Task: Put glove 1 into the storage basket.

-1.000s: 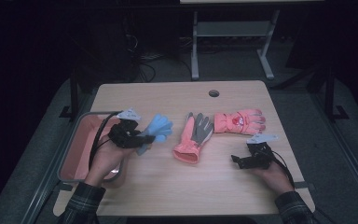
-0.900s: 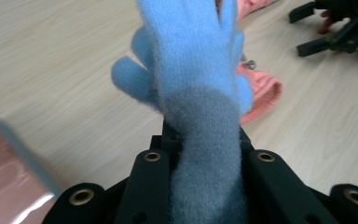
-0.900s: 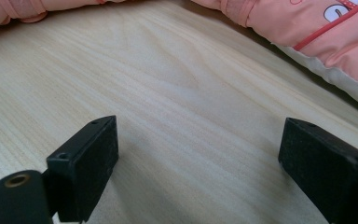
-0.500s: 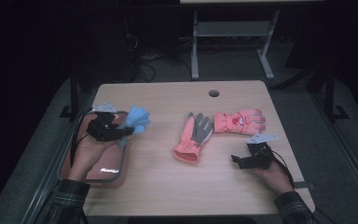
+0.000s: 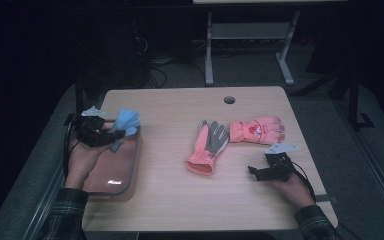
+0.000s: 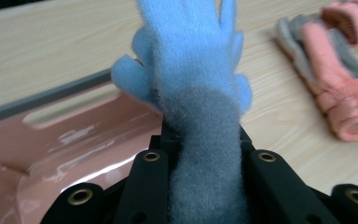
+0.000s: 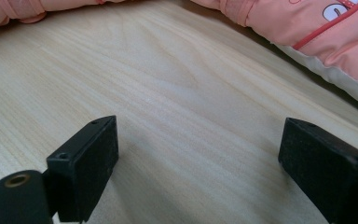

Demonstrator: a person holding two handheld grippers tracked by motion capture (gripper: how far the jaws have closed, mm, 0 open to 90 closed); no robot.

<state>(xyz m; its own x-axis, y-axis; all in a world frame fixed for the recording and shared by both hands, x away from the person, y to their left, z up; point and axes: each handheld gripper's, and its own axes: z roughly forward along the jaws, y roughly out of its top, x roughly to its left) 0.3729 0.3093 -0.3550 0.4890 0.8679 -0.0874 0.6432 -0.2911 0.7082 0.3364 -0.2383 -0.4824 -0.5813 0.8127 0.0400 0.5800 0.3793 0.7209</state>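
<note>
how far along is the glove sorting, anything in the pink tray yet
Done: nothing looks finished; the pink tray appears to hold no glove yet. In hand: the left gripper is clamped on the blue glove, holding it above the tray's far end. Left: the pink-and-grey glove and the pink ski glove lie on the table, with the right gripper open near them.

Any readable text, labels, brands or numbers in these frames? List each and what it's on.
None readable.
The pink ski glove has a white patch with dark outlines on its back, seen in the high view and at the edge of the right gripper view; it is cut off and looks like a graphic, with no letters I can make out.
The blue glove, the pink-and-grey glove and the tray show no markings.
</note>
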